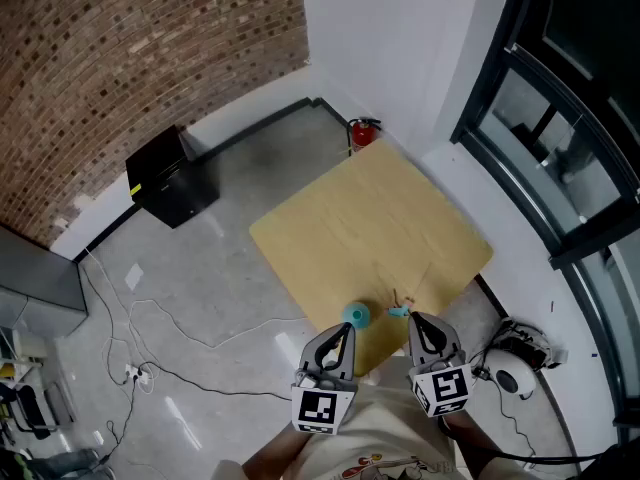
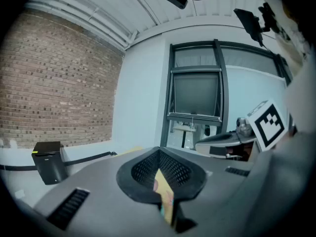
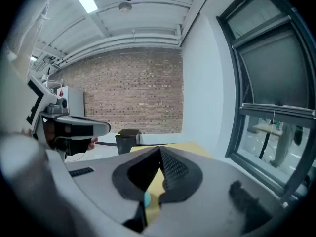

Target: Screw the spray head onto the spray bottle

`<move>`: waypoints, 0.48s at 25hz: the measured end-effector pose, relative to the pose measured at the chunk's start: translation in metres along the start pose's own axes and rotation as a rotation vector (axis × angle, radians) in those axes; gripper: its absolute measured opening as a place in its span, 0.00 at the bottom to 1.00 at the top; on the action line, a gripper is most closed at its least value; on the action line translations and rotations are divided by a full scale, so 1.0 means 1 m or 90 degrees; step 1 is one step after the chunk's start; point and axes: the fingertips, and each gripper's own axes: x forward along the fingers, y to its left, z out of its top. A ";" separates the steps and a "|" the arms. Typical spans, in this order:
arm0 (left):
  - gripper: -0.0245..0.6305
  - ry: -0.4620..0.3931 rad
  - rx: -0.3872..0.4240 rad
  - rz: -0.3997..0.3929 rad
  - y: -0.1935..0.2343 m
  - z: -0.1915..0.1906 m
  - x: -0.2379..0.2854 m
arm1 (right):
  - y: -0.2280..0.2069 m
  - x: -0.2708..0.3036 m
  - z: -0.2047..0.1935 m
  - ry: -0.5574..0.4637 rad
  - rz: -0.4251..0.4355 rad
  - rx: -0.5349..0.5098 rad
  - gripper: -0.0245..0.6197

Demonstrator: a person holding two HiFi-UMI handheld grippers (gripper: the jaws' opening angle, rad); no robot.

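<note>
A teal spray bottle (image 1: 356, 315) stands near the near edge of a light wooden table (image 1: 370, 228). The small teal spray head (image 1: 400, 311) lies just to its right. My left gripper (image 1: 344, 332) hovers shut just short of the bottle, holding nothing. To the right of it, my right gripper (image 1: 416, 321) is also shut and empty, just behind the spray head. In the left gripper view the jaws (image 2: 160, 154) meet, with only the table's yellow showing below them. Below the jaws in the right gripper view (image 3: 159, 154) shows a sliver of teal (image 3: 146, 199).
A red fire extinguisher (image 1: 363, 131) stands past the table's far corner. A black cabinet (image 1: 170, 176) sits by the brick wall. Cables (image 1: 180, 328) trail over the grey floor at left. A white device (image 1: 515, 363) lies on the floor at right, below the windows.
</note>
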 end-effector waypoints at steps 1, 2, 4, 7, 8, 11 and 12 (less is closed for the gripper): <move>0.05 0.000 0.002 0.002 0.002 0.001 0.000 | -0.003 0.001 0.006 -0.005 0.002 -0.004 0.05; 0.05 0.000 0.005 0.003 0.004 0.001 -0.001 | -0.006 0.002 0.012 -0.010 0.004 -0.010 0.05; 0.05 0.002 0.017 0.001 0.008 0.000 -0.001 | -0.012 0.004 0.017 -0.016 0.010 -0.028 0.05; 0.10 0.013 0.072 -0.030 0.006 -0.017 0.001 | -0.019 0.005 0.013 -0.002 0.020 -0.057 0.05; 0.30 0.025 0.094 -0.048 0.004 -0.030 0.004 | -0.020 0.005 0.011 0.005 0.023 -0.060 0.05; 0.63 0.063 0.140 -0.062 0.004 -0.081 0.018 | -0.022 0.002 0.004 0.020 0.024 -0.054 0.05; 0.65 0.078 0.147 -0.057 0.007 -0.105 0.024 | -0.022 0.001 0.001 0.024 0.022 -0.053 0.05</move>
